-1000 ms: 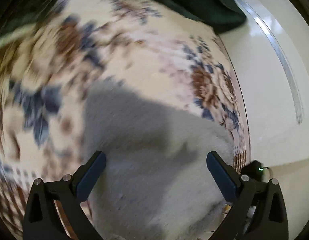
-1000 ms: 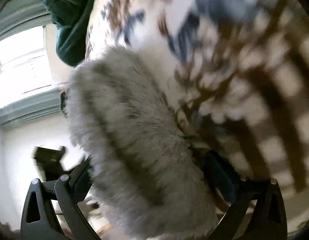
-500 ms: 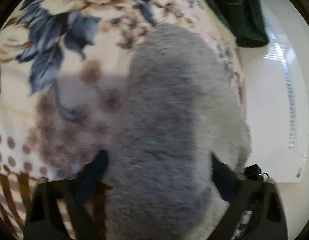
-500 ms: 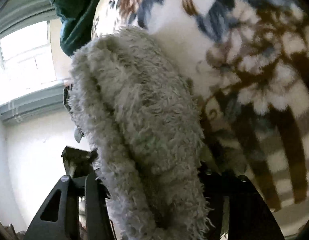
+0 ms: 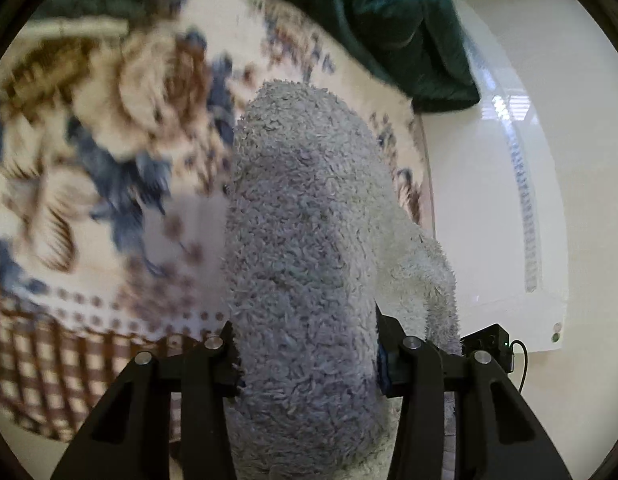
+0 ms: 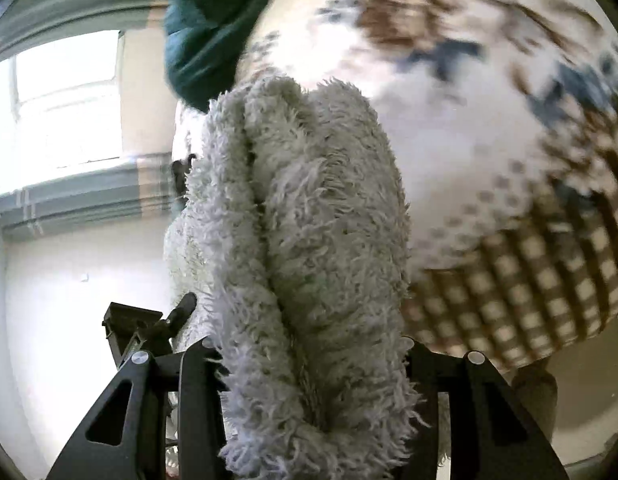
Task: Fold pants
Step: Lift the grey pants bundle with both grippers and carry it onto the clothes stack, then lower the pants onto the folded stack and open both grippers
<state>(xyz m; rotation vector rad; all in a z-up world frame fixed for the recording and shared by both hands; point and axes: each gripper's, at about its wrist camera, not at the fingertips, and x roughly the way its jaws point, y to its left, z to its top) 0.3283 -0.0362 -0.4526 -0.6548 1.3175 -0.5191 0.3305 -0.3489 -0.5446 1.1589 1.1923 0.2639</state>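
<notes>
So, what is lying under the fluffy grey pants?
Under the fluffy grey pants lies a floral blanket, visible around them. The part directly beneath is covered. Both claws, left and right, grip the pants.

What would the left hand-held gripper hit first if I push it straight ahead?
The fluffy grey pants that the left hand-held gripper already clamps; beyond them, probably the floral blanket, though depth is unclear.

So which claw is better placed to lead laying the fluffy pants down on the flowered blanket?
Probably the left claw: it grips the fluffy pants with the flowered blanket spread ahead. The right claw, also clamped, faces partly toward the window.
</notes>
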